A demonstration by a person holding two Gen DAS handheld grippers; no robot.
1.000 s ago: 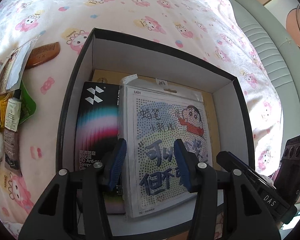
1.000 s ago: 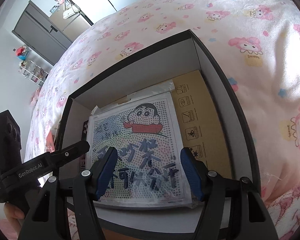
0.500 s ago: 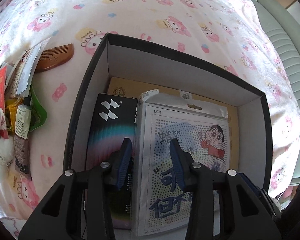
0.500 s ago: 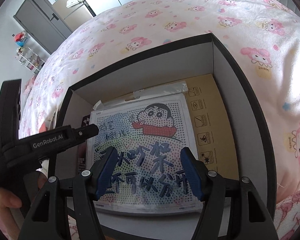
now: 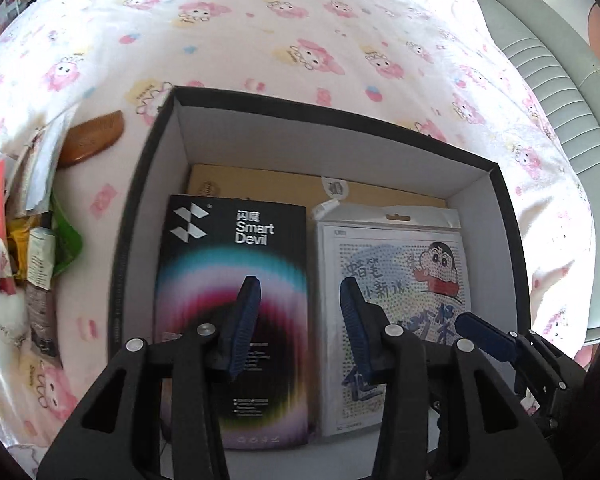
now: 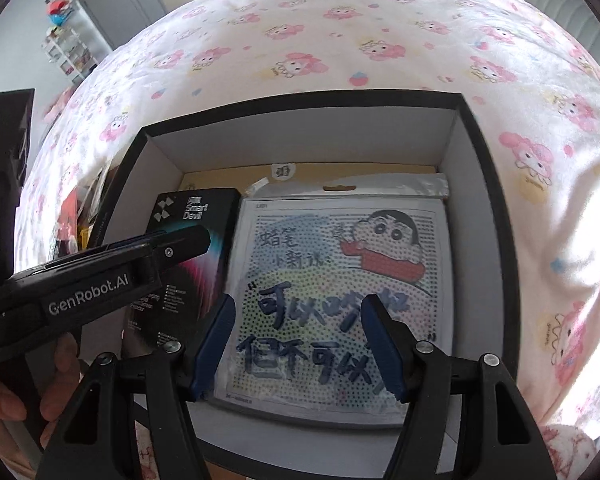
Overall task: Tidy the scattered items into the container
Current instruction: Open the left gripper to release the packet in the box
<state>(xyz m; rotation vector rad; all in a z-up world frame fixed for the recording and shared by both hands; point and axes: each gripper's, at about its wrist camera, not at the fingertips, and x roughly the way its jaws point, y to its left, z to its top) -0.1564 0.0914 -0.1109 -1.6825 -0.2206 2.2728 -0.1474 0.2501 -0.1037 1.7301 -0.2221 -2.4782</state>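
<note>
1. 2 grippers hang nearest the lens, both over the box (image 5: 156, 184) and both empty — the left gripper (image 5: 300, 320) has just narrowed its jaws with nothing between them, and the right gripper (image 6: 300, 344) stands spread with its pads clear of the packet below.
2. Under them, 3 flat things already lie in the box: 1 black Smart Devil carton (image 5: 236, 288) on the left, 1 cartoon bead-art packet (image 6: 340, 280) just beside it on the right, and 1 tan card box (image 5: 260, 182) underneath both, showing at the far edge.
3. To do the step well, I judge the left gripper should lift straight up past the box wall before swinging toward the pile, so it does not nudge the carton out of line.
4. Beyond the left wall, on the pink bedspread (image 5: 300, 32), waits 1 wooden comb (image 5: 94, 142), near the box.
5. Further left is a heap of sachets (image 5: 40, 240) — perhaps 5 or 6, though the blur at the rim makes the count unsure; take the comb first, gripping across its spine.
</note>
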